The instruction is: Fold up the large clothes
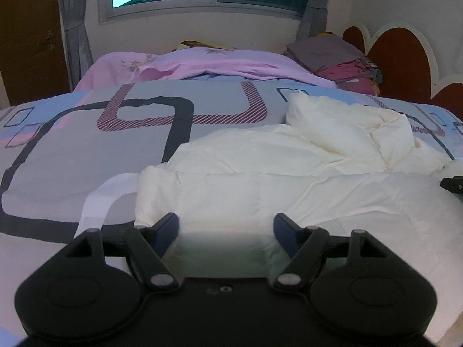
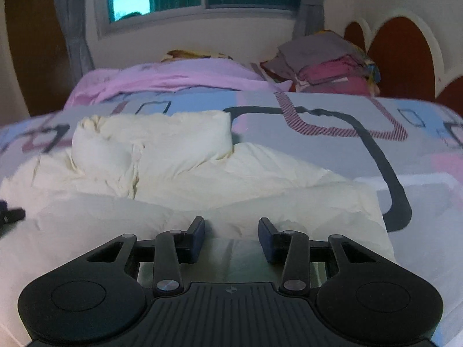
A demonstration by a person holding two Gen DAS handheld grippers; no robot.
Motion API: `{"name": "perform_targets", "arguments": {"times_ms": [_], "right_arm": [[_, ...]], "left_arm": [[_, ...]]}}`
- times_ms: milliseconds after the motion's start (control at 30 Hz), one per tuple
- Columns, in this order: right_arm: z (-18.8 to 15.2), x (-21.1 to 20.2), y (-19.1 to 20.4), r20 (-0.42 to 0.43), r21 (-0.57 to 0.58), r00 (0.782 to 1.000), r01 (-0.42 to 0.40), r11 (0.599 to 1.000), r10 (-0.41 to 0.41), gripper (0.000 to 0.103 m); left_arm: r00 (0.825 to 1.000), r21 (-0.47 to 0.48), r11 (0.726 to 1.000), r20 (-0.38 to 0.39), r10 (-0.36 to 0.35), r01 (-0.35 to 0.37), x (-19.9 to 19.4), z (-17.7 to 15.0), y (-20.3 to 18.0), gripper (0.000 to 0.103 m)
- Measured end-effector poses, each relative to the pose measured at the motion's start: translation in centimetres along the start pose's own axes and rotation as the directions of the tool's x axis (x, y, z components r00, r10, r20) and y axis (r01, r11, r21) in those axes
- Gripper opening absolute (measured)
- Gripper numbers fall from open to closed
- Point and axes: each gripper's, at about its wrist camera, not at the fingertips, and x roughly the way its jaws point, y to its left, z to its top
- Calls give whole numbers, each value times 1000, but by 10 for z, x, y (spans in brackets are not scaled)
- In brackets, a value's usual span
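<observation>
A cream padded jacket (image 1: 289, 179) lies on the bed (image 1: 72, 150), spread across the near half of the patterned cover, with a puffy fold or sleeve (image 1: 347, 127) heaped toward 1 o'clock in the left view and 11 o'clock in the right view. A pale strap (image 1: 101, 196) trails off its edge at 9 o'clock from the left gripper.

The left gripper (image 1: 225, 225) sits at the jacket's near left corner, jaws spread wide with nothing between them. The right gripper (image 2: 231, 231) is at the near right edge, jaws also apart and not pinching anything, though the gap is narrower.

The jacket looks light, soft and lofty: it should compress easily but spring back, and its smooth shell will likely slide in a shallow pinch. Best hold is probably the near hem, one gripper toward each corner, taking a deep bite through both layers rather than the puffed filling. Lifted unevenly, the heaped part at 12 o'clock may flop and spoil the fold.
</observation>
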Motion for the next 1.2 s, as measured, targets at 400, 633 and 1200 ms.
{"name": "perform_targets", "arguments": {"times_ms": [400,633,1200], "right_arm": [[-19,-76,21,55,34,993,-107,994,105,42],[-75,-120,13,-10,43,993,-118,992,119,42],[-77,-88,2,-89,53,993,-78,996,83,42]], "left_arm": [[996,43,998,66,-53,50,-79,-25,-36,72],[995,18,995,3,-98,98,-132,-79,-61,69],[997,-110,992,-53,-65,58,-86,-69,-46,53]]}}
